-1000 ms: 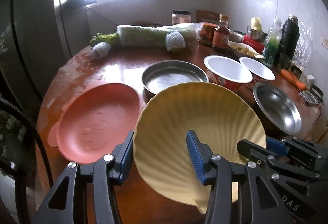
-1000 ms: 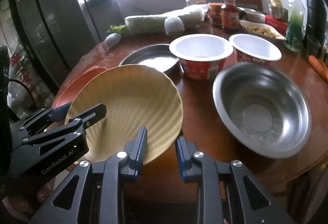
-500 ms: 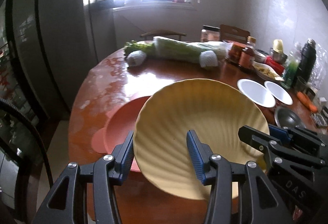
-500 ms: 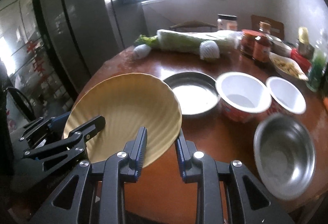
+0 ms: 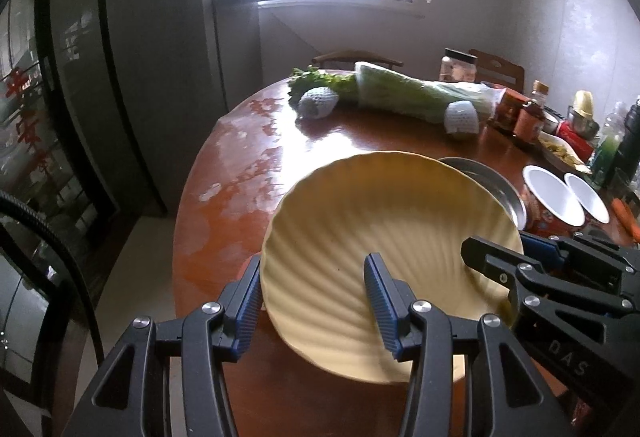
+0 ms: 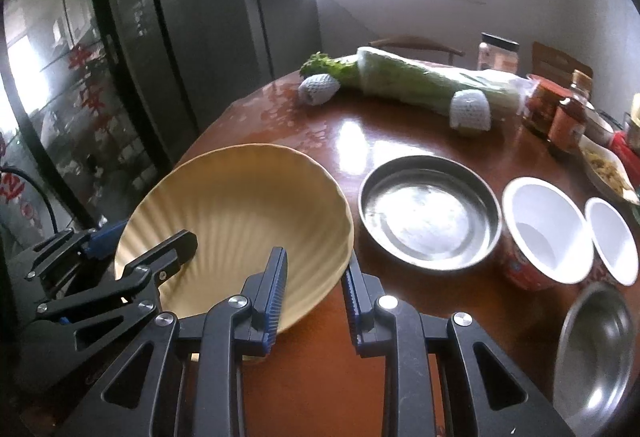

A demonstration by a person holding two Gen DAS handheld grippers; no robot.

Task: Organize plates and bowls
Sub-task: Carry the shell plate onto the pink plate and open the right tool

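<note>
Yellow plate (image 5: 384, 249) held clear of the tabletop (image 6: 400, 141), tilted, both tools clamped on its near rim. Left tool (image 5: 312, 303) grips the rim edge-on, one pad inside the dish, one behind. Right tool (image 6: 314, 295) clenched on the rim's right side. Steel pan (image 6: 430, 211) lies just right of the plate; two white bowls (image 6: 546, 233) further right of it; steel bowl (image 6: 596, 349) nearest the right tool. Judgement: any set-down depends on levelling the plate first
</note>
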